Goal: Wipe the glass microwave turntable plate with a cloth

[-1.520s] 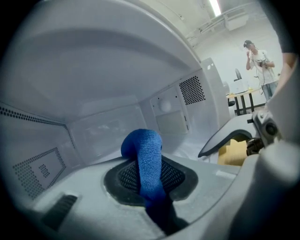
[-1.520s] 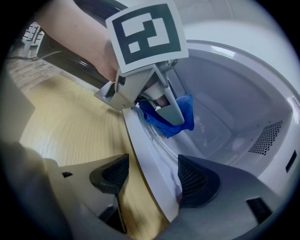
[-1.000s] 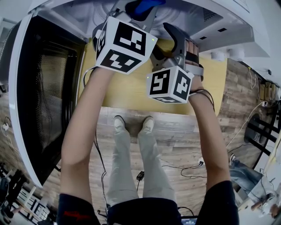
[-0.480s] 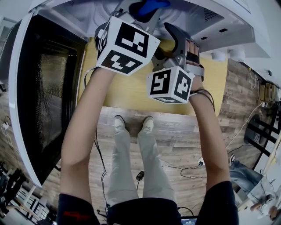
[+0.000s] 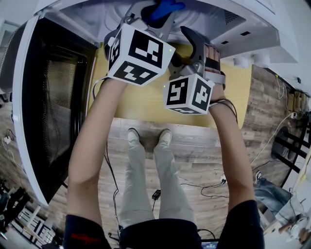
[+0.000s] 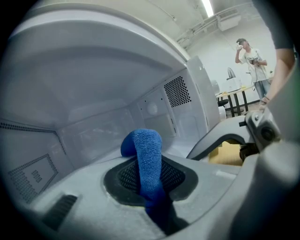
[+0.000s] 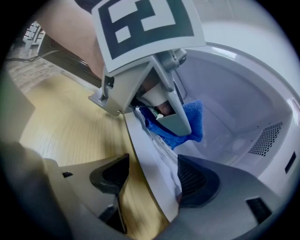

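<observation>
In the left gripper view, a blue cloth stands up from between the jaws of my left gripper, which is shut on it inside the white microwave cavity. The right gripper view shows that cloth pressed against the far part of a pale, translucent glass plate. The plate is seen nearly edge-on at the microwave's mouth. My right gripper is shut on its near rim. In the head view, the left gripper reaches into the cavity, and the right gripper is beside it.
The microwave door hangs open at the left. The yellow tabletop lies under both forearms, with its front edge towards me. Cables trail over the wooden floor. A person stands far off at a desk.
My left gripper has shifted slightly right and deeper into the microwave with the cloth. The right gripper has hardly moved.
</observation>
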Demonstrator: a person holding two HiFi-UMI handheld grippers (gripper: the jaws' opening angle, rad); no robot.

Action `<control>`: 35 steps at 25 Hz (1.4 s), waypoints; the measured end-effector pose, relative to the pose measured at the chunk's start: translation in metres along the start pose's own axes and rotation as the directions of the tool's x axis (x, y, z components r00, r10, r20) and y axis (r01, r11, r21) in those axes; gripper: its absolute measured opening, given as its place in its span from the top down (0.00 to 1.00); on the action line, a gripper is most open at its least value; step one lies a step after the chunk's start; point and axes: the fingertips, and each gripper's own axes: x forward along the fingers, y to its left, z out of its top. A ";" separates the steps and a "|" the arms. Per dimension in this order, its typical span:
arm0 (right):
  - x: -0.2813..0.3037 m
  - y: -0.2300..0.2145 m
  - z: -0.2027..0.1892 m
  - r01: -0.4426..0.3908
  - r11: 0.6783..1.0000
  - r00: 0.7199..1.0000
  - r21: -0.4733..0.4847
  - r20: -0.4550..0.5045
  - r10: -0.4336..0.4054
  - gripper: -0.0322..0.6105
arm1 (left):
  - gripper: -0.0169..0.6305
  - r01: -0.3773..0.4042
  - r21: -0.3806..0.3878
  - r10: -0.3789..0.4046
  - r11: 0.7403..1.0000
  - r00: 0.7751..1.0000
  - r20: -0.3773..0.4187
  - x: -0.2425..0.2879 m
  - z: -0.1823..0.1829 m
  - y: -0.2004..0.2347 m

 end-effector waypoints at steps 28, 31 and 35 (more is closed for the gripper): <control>-0.001 -0.001 0.001 0.012 1.000 1.000 -0.011 -0.006 -0.012 0.47 | 0.89 -0.158 -0.124 0.153 0.980 0.987 -0.045 -0.045 -0.029 0.041; -0.001 -0.001 0.001 0.015 1.000 1.000 -0.014 -0.007 -0.015 0.47 | 0.89 -0.169 -0.130 0.164 0.977 0.985 -0.047 -0.048 -0.031 0.043; 0.000 -0.001 0.001 0.018 1.000 1.000 -0.018 -0.005 -0.019 0.48 | 0.89 -0.206 -0.156 0.201 0.966 0.978 -0.046 -0.055 -0.038 0.050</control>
